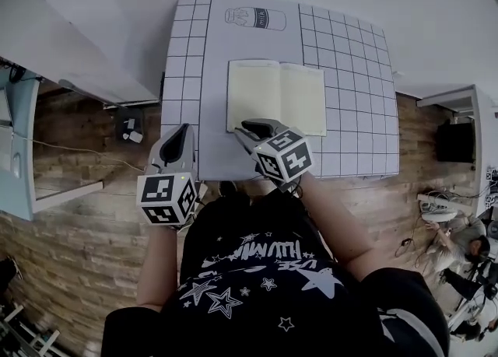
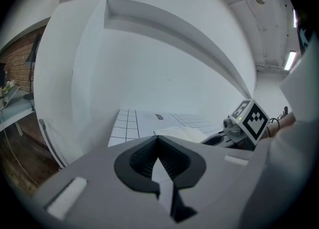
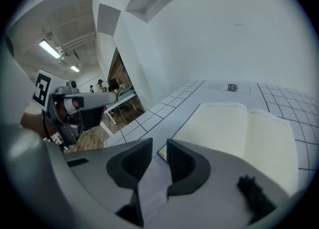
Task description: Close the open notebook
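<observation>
An open notebook (image 1: 276, 97) with cream pages lies flat in the middle of the gridded white table mat (image 1: 350, 138). My right gripper (image 1: 241, 128) sits at the notebook's near left corner. In the right gripper view its jaws (image 3: 158, 147) stand apart, and the notebook's (image 3: 239, 133) corner shows just beyond the gap with nothing pressed between the pads. My left gripper (image 1: 183, 128) hovers over the table's near left edge, left of the notebook. Its jaws (image 2: 158, 138) meet at the tips with nothing in them; the notebook (image 2: 184, 133) lies ahead to the right.
A can outline (image 1: 255, 18) is printed on the mat behind the notebook. A white desk (image 1: 70, 44) stands to the left, with brick-patterned floor around the table. A person (image 1: 467, 243) sits on the floor at the far right.
</observation>
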